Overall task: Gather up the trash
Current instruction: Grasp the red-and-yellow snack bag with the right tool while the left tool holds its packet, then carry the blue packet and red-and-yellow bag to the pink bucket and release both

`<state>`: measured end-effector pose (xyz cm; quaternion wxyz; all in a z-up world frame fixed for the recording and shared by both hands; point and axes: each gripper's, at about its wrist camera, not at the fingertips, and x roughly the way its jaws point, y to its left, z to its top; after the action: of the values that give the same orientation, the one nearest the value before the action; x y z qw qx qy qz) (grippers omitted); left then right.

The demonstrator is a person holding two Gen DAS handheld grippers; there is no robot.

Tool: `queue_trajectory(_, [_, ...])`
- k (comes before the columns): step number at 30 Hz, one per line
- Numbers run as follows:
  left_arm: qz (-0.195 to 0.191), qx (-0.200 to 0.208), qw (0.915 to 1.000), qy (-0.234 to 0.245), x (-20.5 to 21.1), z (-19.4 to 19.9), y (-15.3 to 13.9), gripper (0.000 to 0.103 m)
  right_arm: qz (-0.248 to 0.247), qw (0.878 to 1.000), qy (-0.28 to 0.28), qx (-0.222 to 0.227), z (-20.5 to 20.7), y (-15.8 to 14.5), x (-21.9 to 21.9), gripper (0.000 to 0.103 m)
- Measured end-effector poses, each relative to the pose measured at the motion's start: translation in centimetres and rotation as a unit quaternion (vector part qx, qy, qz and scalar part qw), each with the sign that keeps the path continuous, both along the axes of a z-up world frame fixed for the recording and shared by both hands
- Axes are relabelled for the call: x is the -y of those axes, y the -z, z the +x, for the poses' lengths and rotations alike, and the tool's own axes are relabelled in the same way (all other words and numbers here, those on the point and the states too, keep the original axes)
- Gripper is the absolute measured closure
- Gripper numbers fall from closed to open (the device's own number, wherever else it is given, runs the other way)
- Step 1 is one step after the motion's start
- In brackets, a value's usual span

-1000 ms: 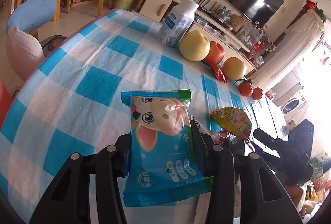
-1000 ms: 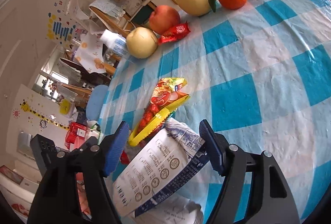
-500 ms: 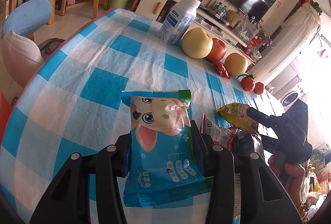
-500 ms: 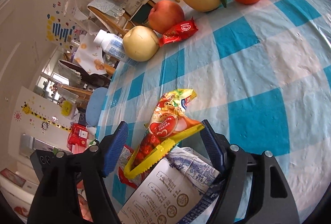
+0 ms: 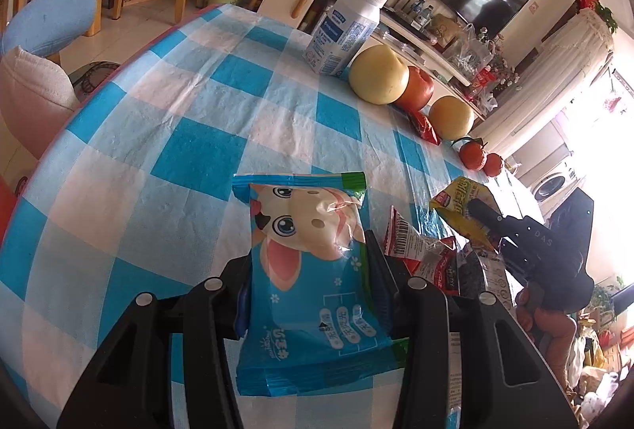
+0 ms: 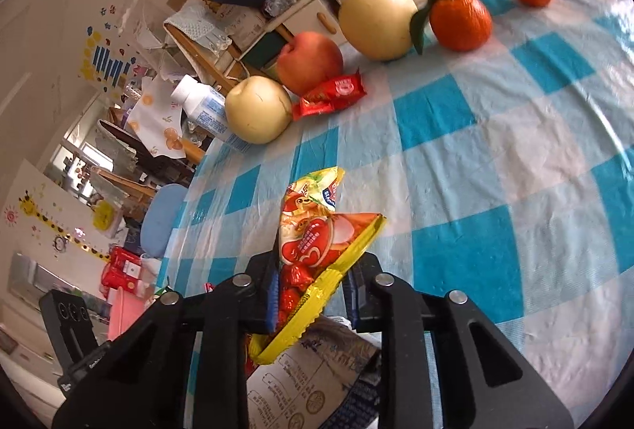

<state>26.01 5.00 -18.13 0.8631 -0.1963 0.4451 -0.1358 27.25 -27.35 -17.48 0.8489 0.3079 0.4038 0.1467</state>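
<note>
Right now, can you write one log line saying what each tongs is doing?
left tongs: shut on blue cartoon wrapper | right tongs: just closed on yellow-red snack wrapper | red wrapper: on table by fruit

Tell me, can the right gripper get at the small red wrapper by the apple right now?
Probably not yet: the right gripper is shut on the yellow snack bag, though bare tablecloth leads to the red wrapper.

The left tongs [image 5: 309, 270] point down toward the table's near edge, jaws clamped on a blue cartoon-cow snack packet [image 5: 313, 270]. The right tongs [image 6: 313, 282] tilt down beside them; their jaws have just been closing and now pinch a yellow-edged red snack wrapper [image 6: 317, 242]. A hand [image 5: 543, 318] grips the right tongs' handle.
</note>
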Motion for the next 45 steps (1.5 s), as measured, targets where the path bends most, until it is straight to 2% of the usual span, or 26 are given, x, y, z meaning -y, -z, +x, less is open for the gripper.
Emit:
queue_trajectory(13, [-0.002, 0.034, 0.9994, -0.009, -1.3, -1.1, -2.1, 0.055, -0.059, 0.996, -0.008, 0.067, -2.0, -4.2, -1.5, 0.079])
queue_trajectory(25, [0.035, 0.063, 0.9964, -0.044, -3.9, -1.8, -4.0, 0.055, -0.080, 0.992, -0.038, 0.093, -4.0, -6.5, -5.8, 0.079])
queue_trajectory(34, [0.075, 0.100, 0.9888, -0.082, -6.7, -2.7, -6.0, 0.055, -0.099, 0.987, -0.077, 0.098, -5.2, -7.0, -10.5, 0.079])
queue_trajectory(40, [0.064, 0.059, 0.9918, -0.094, -9.2, -2.1, -4.7, 0.053, -0.123, 0.983, -0.093, 0.097, -5.9, -6.6, -13.1, 0.079])
queue_trajectory(42, [0.071, 0.037, 0.9926, -0.092, -9.0, -1.8, -3.5, 0.044, -0.129, 0.982, -0.098, 0.097, -6.2, -6.3, -13.7, 0.079])
queue_trajectory(44, [0.091, 0.011, 0.9915, -0.093, -8.4, -1.5, -2.3, 0.030, -0.128, 0.982, -0.102, 0.096, -6.3, -6.1, -14.1, 0.079])
queue_trajectory(45, [0.096, 0.005, 0.9910, -0.093, -8.1, -1.4, -1.9, 0.028, -0.127, 0.982, -0.104, 0.096, -6.4, -5.9, -14.2, 0.079])
